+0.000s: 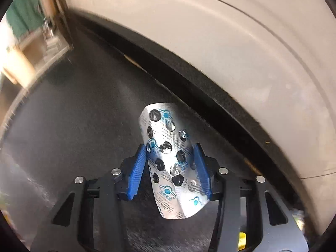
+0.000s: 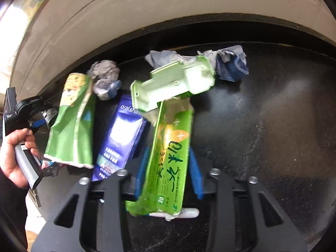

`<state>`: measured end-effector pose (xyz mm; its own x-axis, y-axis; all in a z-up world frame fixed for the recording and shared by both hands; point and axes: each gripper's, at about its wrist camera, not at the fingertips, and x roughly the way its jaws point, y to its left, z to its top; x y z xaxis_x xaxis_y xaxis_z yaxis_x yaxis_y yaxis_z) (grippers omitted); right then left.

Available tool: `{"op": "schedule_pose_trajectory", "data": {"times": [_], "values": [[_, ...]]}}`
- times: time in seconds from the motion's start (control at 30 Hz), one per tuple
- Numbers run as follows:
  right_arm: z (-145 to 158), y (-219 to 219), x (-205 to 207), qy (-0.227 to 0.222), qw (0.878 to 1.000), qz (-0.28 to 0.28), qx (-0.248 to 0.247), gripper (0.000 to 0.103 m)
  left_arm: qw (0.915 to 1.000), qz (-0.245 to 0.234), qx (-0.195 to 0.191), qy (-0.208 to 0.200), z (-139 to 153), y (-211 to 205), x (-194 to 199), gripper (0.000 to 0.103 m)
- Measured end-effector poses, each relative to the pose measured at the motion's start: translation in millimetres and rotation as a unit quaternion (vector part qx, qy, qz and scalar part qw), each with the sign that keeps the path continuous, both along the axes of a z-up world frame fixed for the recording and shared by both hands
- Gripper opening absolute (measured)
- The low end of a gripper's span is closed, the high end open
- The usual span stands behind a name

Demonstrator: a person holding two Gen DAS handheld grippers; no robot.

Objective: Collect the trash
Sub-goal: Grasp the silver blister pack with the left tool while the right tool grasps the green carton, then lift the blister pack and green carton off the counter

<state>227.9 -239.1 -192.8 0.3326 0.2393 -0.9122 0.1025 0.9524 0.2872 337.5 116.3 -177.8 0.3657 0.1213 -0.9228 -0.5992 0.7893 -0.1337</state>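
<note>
My left gripper (image 1: 171, 152) is shut on a silver blister pack (image 1: 171, 159) with emptied pockets, held above the black table (image 1: 73, 115). My right gripper (image 2: 169, 163) is shut on a bright green wrapper (image 2: 170, 161) with dark lettering, held over the black table (image 2: 273, 126). On the table beyond lie a pale green plastic tray (image 2: 174, 82), a dark blue box (image 2: 120, 138), a green pouch (image 2: 72, 121) and crumpled blue-grey papers (image 2: 229, 63) (image 2: 105, 79). The left gripper's body (image 2: 23, 109) and the hand holding it show at the left of the right wrist view.
A pale wall (image 1: 231, 42) runs behind the table's far edge in both views. A wooden frame and green cloth (image 1: 25, 14) show at the upper left of the left wrist view. A white pen-like item (image 2: 178, 213) lies under the green wrapper's near end.
</note>
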Motion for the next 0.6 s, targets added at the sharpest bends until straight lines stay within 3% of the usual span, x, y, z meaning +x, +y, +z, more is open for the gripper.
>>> {"op": "schedule_pose_trajectory", "data": {"times": [0.13, 0.3, 0.6], "values": [[9.3, 0.7, -14.7, -0.015, 1.0, 0.01, -0.002, 0.027, 0.9991, -0.026, -0.032, -0.008, 2.9, 4.1, -18.0, 0.033], [37.1, 0.9, -38.3, -0.052, 0.998, 0.019, -0.006, 0.026, 0.9963, -0.043, -0.068, -0.029, 22.1, 14.7, -55.8, 0.03], [70.6, 5.6, -82.2, -0.09, 0.995, 0.042, -0.012, 0.026, 0.9908, -0.099, -0.044, -0.081, 93.4, 18.6, -139.4, 0.031]]}}
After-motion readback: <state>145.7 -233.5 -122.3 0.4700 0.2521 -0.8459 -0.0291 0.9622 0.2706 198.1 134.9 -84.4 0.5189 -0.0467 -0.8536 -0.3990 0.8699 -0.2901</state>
